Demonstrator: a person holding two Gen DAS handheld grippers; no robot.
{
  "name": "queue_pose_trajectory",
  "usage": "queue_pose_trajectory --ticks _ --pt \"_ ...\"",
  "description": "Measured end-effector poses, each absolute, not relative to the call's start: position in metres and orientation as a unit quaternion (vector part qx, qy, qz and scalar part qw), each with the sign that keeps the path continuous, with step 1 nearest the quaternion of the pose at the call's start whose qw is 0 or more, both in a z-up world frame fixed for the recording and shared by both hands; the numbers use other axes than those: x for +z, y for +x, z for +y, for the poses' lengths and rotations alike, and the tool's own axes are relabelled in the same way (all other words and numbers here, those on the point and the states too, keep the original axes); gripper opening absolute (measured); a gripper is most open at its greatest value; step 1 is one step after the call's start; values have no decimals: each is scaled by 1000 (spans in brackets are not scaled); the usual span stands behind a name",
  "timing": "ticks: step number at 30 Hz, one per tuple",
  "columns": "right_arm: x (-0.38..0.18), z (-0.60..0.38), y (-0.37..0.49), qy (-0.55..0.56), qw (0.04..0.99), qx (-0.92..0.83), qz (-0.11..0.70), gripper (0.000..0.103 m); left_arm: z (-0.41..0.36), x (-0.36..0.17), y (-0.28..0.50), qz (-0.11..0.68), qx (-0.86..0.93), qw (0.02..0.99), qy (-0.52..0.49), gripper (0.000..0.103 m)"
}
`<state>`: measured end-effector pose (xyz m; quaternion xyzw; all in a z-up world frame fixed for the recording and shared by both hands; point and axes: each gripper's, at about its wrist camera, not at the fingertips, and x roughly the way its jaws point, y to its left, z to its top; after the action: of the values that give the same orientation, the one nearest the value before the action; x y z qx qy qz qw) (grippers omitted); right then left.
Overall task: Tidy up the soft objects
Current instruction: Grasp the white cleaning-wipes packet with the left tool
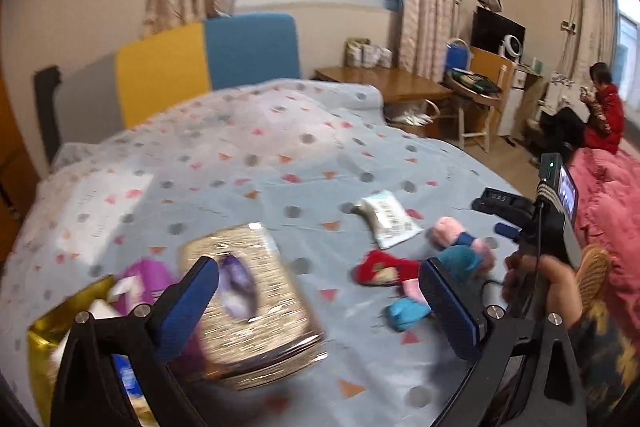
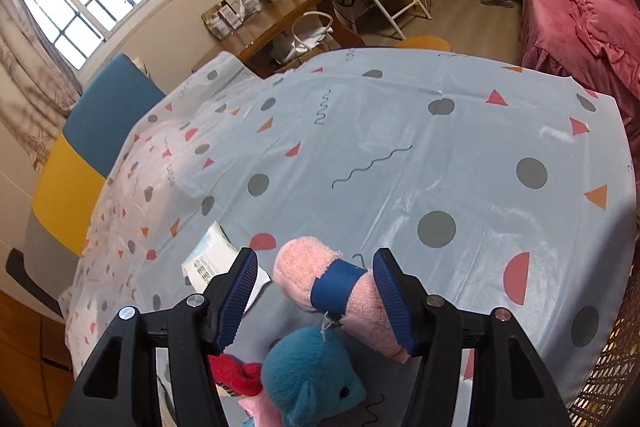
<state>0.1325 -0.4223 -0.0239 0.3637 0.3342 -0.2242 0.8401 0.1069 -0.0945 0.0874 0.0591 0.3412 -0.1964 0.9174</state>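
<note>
Right jaws: apart on right gripper [image 2: 316,303], pink plush roll [image 2: 320,275] between them, unpinched, placed for grabbing
Left jaws: left gripper [image 1: 320,303] apart, empty, gold box [image 1: 256,303] beyond

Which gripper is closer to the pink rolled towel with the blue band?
Right. The right gripper has the pink rolled towel between its open fingers; the left gripper hovers over by the silver tissue box.

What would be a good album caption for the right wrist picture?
Right gripper, jaws open, poised around a pink plush roll with a blue band, beside a blue plush toy on a patterned bedsheet.
</note>
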Motion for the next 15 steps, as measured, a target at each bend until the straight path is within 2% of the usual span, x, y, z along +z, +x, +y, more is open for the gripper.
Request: queue_pose_trajectory --ticks 15 --pt "-15 -435 122 419 840 -195 283 61 -227 3 240 483 -180 855 61 101"
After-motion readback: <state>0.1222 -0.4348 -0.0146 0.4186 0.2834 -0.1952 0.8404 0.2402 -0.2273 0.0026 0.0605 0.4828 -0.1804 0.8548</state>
